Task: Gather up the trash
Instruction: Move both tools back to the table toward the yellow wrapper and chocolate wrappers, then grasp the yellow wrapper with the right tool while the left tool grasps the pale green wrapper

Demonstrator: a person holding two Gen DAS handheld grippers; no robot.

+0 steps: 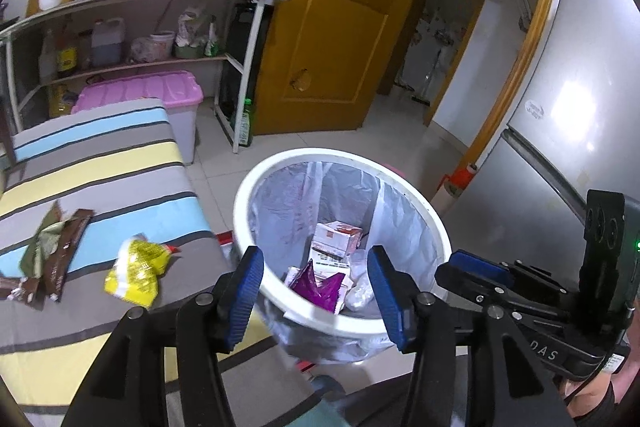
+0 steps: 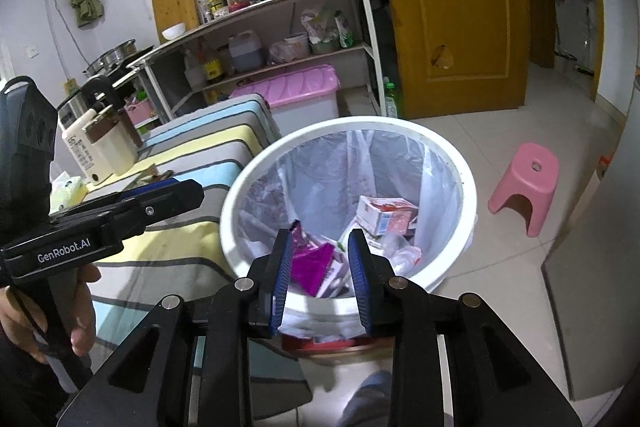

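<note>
Two grippers, left and right, hover unclenched and empty over the white bag-lined bin, its crumpled purple wrapper lying at six o'clock.

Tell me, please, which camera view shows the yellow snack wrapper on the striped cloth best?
The left wrist view: the yellow snack wrapper lies crumpled and unobstructed on the striped cloth, beside brown wrappers. In the right wrist view it cannot be seen; the left gripper covers that part of the cloth.
</note>
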